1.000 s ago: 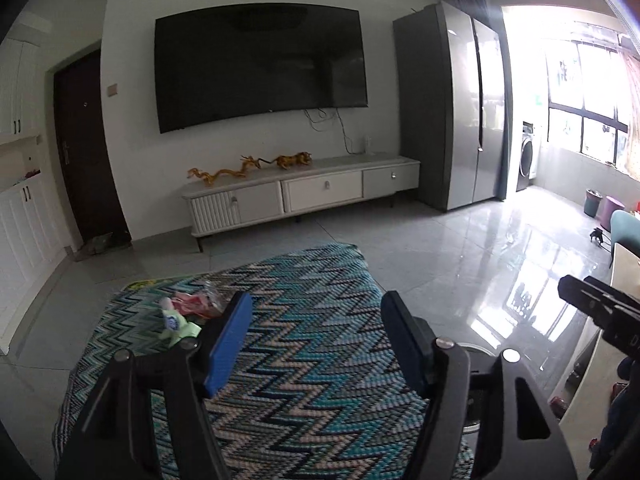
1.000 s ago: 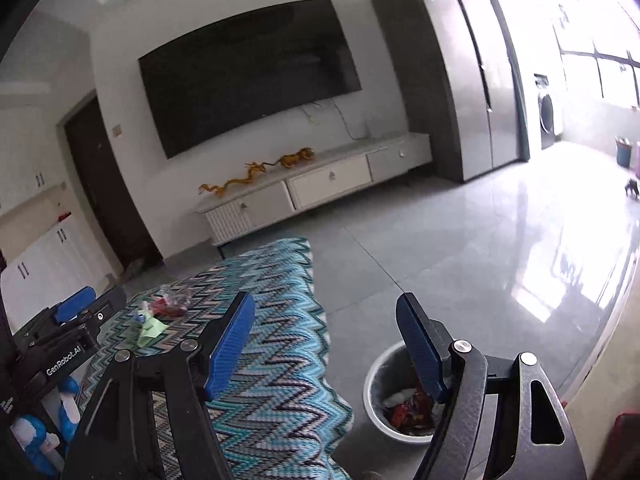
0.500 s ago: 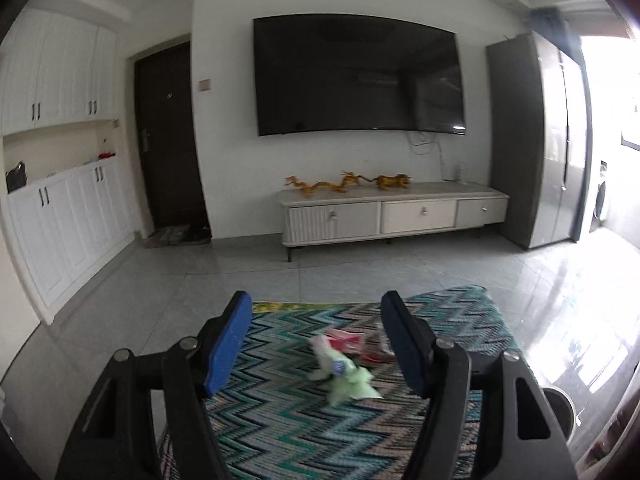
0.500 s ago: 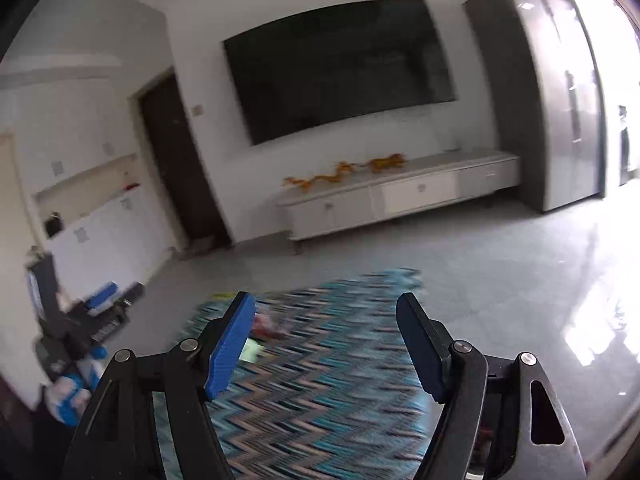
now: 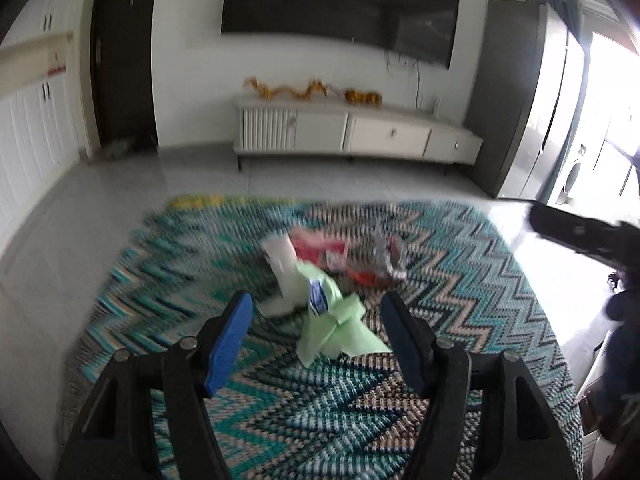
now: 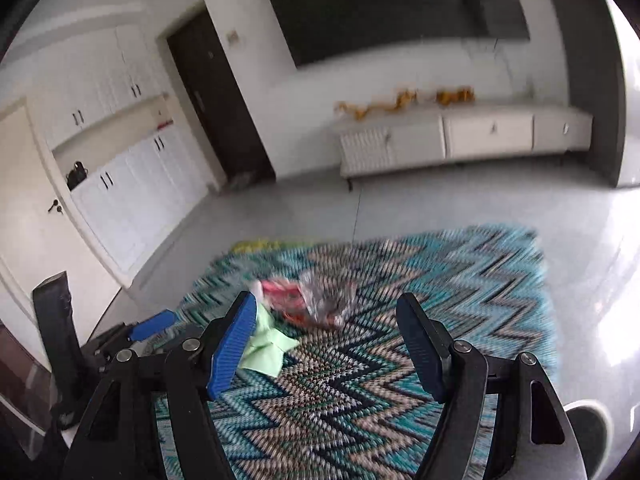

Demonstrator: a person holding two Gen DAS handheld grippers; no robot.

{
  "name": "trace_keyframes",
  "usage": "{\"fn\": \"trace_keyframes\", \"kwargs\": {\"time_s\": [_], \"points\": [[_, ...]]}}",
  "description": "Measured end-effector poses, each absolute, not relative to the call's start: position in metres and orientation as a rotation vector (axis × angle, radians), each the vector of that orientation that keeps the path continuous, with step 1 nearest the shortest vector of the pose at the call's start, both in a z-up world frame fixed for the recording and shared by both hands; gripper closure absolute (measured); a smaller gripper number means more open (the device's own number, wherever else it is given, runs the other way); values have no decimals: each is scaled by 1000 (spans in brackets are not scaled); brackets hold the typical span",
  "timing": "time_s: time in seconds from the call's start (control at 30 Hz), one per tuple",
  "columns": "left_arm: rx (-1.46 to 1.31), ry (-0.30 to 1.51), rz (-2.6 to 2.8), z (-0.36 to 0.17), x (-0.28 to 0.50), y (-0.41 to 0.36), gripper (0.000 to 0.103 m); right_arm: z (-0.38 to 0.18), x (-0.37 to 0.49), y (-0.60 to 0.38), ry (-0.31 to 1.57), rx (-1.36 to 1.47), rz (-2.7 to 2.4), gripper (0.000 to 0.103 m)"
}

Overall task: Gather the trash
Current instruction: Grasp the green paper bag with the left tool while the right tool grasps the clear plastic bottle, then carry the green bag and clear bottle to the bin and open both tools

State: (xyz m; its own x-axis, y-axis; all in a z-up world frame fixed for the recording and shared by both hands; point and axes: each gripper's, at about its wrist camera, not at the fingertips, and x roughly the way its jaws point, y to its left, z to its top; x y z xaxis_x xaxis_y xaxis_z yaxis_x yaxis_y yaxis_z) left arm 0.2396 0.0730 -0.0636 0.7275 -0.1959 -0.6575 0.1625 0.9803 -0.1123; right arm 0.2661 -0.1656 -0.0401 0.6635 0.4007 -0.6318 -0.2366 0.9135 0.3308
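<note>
A small heap of trash lies on a zigzag blue rug (image 5: 460,280): pale green paper (image 5: 340,320), a white scrap (image 5: 280,256), a red wrapper (image 5: 316,248) and a clear crinkled wrapper (image 5: 384,256). My left gripper (image 5: 316,320) is open and empty, low over the rug with the green paper between its fingers. My right gripper (image 6: 326,320) is open and empty, just short of the heap; the green paper (image 6: 268,348) and the clear wrapper (image 6: 324,296) show there. The left gripper (image 6: 152,324) shows at its lower left.
A grey trash bin (image 6: 588,428) peeks in at the right wrist view's lower right corner. A white TV cabinet (image 5: 356,136) stands under a wall TV (image 5: 340,12). A grey cabinet (image 5: 508,96) stands right, white cupboards (image 6: 120,184) and a dark door (image 5: 120,64) left. The rug (image 6: 440,300) is ringed by glossy tile floor.
Both grippers have swung left and dropped down toward the heap of trash, which now looks larger and nearer. Both stay open and empty.
</note>
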Motion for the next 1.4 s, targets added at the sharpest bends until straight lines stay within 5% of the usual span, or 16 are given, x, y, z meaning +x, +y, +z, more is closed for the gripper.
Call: {"fn": "trace_keyframes", "kwargs": {"time_s": [0.3, 0.4, 0.47, 0.57, 1.4], "points": [[-112, 819, -235, -120, 269, 67, 38, -122, 336, -128, 864, 288, 409, 30], [-136, 826, -254, -123, 273, 67, 45, -140, 351, -123, 902, 306, 410, 33], [-131, 836, -271, -126, 273, 64, 60, -148, 357, -121, 938, 298, 398, 59], [-106, 830, -294, -125, 270, 59, 70, -150, 356, -125, 944, 300, 403, 80], [135, 581, -375, -21, 89, -21, 76, -25, 97, -242, 686, 242, 223, 84]]}}
